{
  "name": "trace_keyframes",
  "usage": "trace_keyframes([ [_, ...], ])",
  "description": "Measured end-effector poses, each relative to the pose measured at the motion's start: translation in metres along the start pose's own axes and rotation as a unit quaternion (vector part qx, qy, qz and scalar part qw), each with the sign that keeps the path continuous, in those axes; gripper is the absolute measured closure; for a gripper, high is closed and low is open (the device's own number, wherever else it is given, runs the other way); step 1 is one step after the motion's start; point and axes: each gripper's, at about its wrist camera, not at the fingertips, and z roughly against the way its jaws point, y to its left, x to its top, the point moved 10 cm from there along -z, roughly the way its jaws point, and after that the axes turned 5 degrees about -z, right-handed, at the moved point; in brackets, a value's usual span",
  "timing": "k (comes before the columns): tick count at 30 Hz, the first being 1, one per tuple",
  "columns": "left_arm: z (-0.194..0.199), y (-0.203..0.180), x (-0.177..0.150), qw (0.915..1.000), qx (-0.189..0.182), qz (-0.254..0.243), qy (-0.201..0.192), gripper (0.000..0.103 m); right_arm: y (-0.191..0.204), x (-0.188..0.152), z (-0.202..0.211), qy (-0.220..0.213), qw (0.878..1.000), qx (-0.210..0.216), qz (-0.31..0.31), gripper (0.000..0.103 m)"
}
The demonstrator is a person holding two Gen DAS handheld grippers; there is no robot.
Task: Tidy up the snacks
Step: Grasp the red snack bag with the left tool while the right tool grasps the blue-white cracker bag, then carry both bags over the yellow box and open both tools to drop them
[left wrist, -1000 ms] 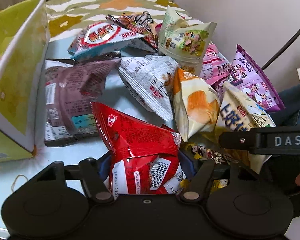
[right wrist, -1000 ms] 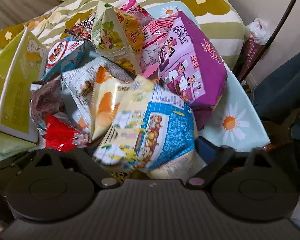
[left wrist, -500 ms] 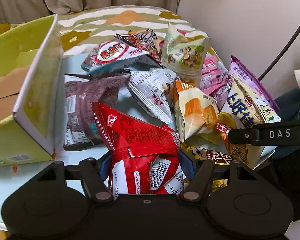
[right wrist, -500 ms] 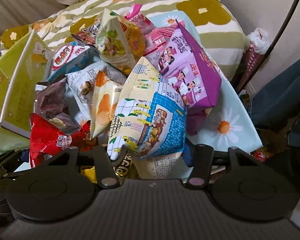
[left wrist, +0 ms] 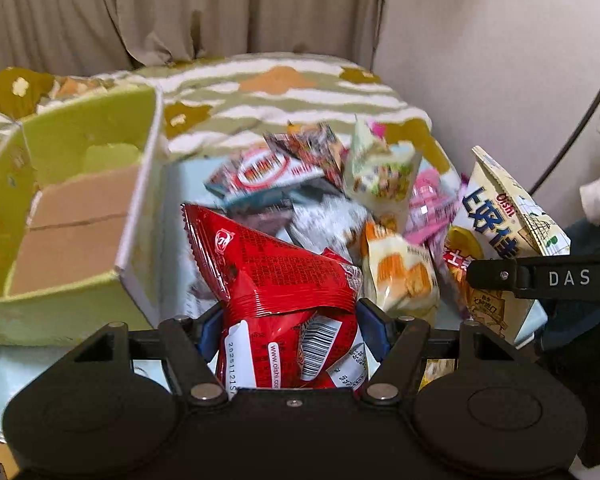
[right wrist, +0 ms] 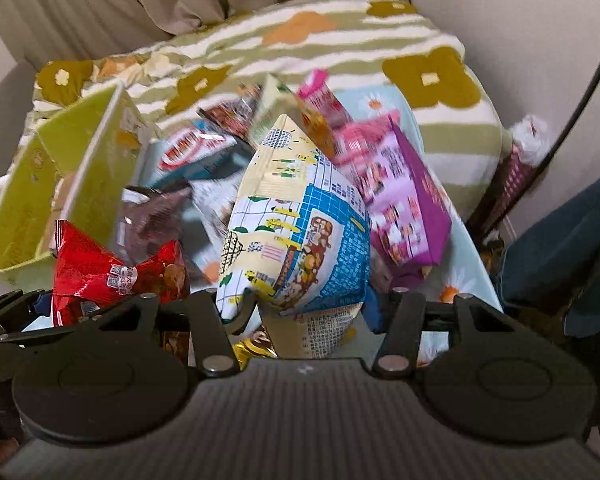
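My left gripper [left wrist: 292, 316] is shut on a red snack bag [left wrist: 276, 276] and holds it up above the table; the bag also shows in the right wrist view [right wrist: 112, 272]. My right gripper [right wrist: 308, 308] is shut on a cream and blue Oishi snack bag [right wrist: 300, 232], lifted off the pile; it shows at the right of the left wrist view [left wrist: 500, 224]. An open green cardboard box [left wrist: 72, 200] stands to the left, also in the right wrist view [right wrist: 80, 168]. A pile of snack bags [left wrist: 320, 184] lies on the table behind the held bags.
A purple snack bag [right wrist: 404, 196] lies right of the pile. A floral striped blanket [left wrist: 276, 88] and a curtain are behind. The pale blue tablecloth [right wrist: 452, 280] with daisies covers the table. A person's dark trousers [right wrist: 560, 248] are at the right.
Both grippers have risen and pulled back with their bags. The green box's open inside has come into view at the left. The pile now looks farther away.
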Motion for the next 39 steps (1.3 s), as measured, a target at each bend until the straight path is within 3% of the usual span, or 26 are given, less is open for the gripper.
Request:
trace_keyframes([
  [10, 0.052, 0.052, 0.043, 0.9939, 0.073, 0.05, -0.067, 0.031, 0.058, 0.045, 0.018, -0.047, 0.994, 0.052, 0.081, 0.035],
  [16, 0.077, 0.11, 0.062, 0.9836, 0.127, 0.087, -0.093, 0.031, 0.119, 0.071, 0.011, -0.06, 0.986, 0.096, 0.123, 0.035],
  [22, 0.082, 0.179, 0.088, 0.9769, 0.156, 0.099, -0.107, 0.031, 0.188, 0.094, -0.004, -0.069, 0.98, 0.125, 0.14, 0.035],
  [31, 0.043, 0.258, 0.117, 0.9822, 0.138, 0.087, -0.094, 0.031, 0.297, 0.125, -0.05, -0.064, 0.98, 0.133, 0.136, 0.035],
  [39, -0.029, 0.301, 0.128, 0.9921, 0.087, 0.071, -0.057, 0.031, 0.34, 0.133, -0.109, -0.029, 0.989, 0.1, 0.108, 0.035],
])
